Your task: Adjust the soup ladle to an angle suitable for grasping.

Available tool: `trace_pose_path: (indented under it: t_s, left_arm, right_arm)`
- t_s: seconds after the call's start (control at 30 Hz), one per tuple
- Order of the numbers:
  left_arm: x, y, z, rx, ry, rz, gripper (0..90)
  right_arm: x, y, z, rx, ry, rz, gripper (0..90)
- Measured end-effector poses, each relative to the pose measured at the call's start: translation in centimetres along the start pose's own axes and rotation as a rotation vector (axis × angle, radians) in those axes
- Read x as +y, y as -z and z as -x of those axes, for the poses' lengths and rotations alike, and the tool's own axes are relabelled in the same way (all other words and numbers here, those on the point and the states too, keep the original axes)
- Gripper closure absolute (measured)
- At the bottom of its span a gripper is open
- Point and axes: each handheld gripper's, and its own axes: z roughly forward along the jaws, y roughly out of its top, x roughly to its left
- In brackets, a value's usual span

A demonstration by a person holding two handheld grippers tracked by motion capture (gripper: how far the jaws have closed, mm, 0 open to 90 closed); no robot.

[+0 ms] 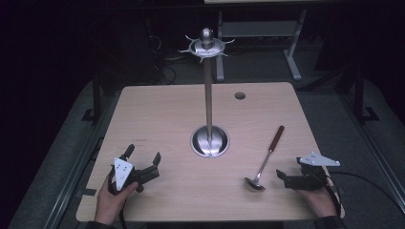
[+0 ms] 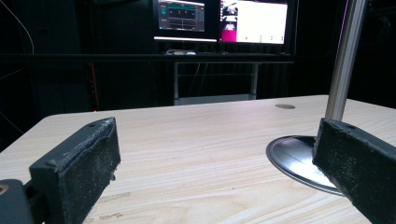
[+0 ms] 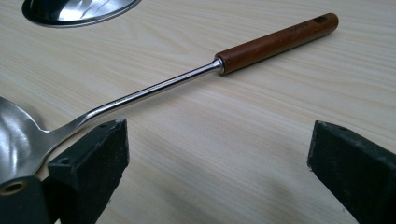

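Surface: light wood (image 1: 167, 114), round hole at approx 1 o'clock near far edge.
Rack: steel utensil stand (image 1: 208, 90) at ctr of surface, round base, upright pole, hook ring on top; hooks bare.
Ladle: steel ladle (image 1: 265, 160) w/ brown wooden handle, lying flat at approx 4 o'clock from stand base, apart from it. Bowl end nearest person, handle running away toward 1 o'clock.
Right gripper: right gripper (image 1: 291, 177) at 4–5 o'clock of surface, resting low, held by hand. Jaws wide apart, nothing between. Just beside ladle bowl, at its 3 o'clock; in right gripper view the bowl (image 3: 18, 135) sits beside one jaw, contact can't tell.
Left gripper: left gripper (image 1: 143, 160) at 7–8 o'clock of surface, in hand. Jaws apart, empty; left gripper view looks past them to stand base (image 2: 294, 156) and pole.
Bkgd: monitors (image 2: 219, 21) lit beyond far edge.
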Motion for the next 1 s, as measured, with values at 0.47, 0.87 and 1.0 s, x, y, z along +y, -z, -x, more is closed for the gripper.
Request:
trace_pose_path:
  t_s: [0.47, 0.87, 1.0]
  left_arm:
    - [0.0, 0.0, -0.1, 0.001, -0.001, -0.007, 0.3]
    - [0.0, 0.0, -0.1, -0.001, 0.011, 0.005, 0.3]
    - [0.0, 0.0, 0.0, -0.002, 0.007, 0.008, 0.3]
  right_arm:
    - [1.0, -0.3, 0.3, -0.008, -0.006, 0.004, 28.3]
    - [2.8, -1.2, 1.6, -0.068, -0.03, 0.049, 75.8]
    - [3.3, -1.6, 2.1, -0.093, -0.025, 0.062, 89.2]
